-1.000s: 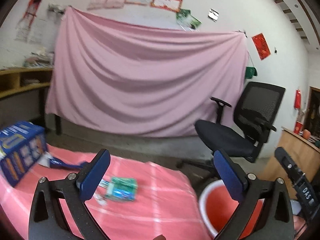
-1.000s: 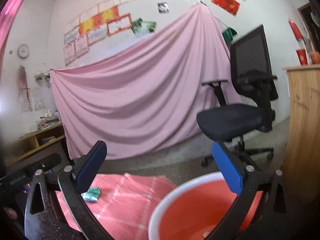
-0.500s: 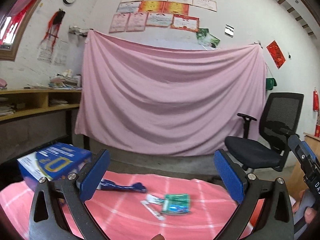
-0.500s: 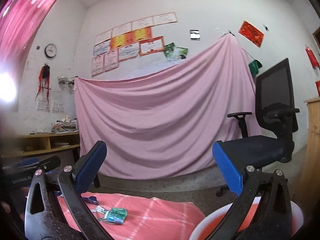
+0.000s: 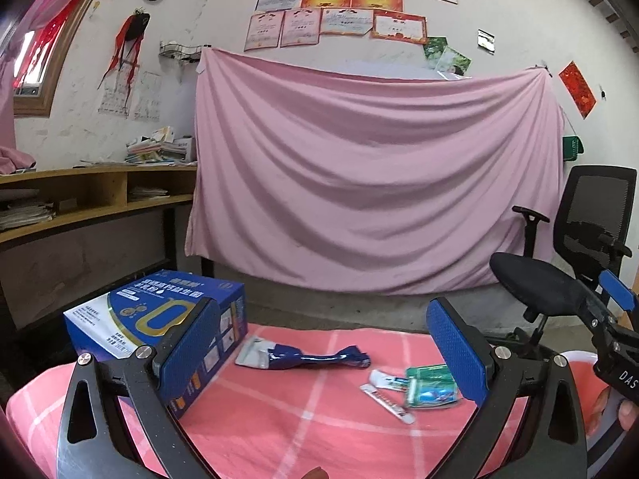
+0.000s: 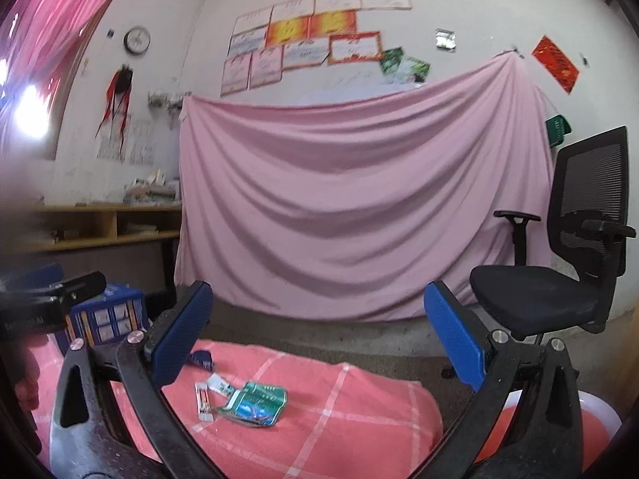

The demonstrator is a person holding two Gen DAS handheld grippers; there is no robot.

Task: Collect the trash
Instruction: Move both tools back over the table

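Note:
Trash lies on a table with a red checked cloth (image 5: 303, 419): a twisted blue wrapper (image 5: 307, 357), a green packet (image 5: 431, 385) and two small white sachets (image 5: 385, 399). A blue carton (image 5: 159, 327) stands at the left. My left gripper (image 5: 327, 355) is open and empty above the cloth, the wrapper between its fingers. My right gripper (image 6: 319, 343) is open and empty; the green packet (image 6: 255, 401) and a white sachet (image 6: 203, 395) lie below it. A red bucket with a white rim (image 6: 599, 419) shows at the lower right.
A black office chair (image 6: 559, 279) stands to the right beyond the table. A pink sheet (image 5: 371, 183) hangs on the back wall. Wooden shelves with papers (image 5: 80, 199) run along the left. The right gripper (image 5: 615, 339) shows at the right edge of the left view.
Both grippers have swung left and tilted up from over the bucket toward the table. The carton, the wrapper and the packets have come into fuller view. Both stay open.

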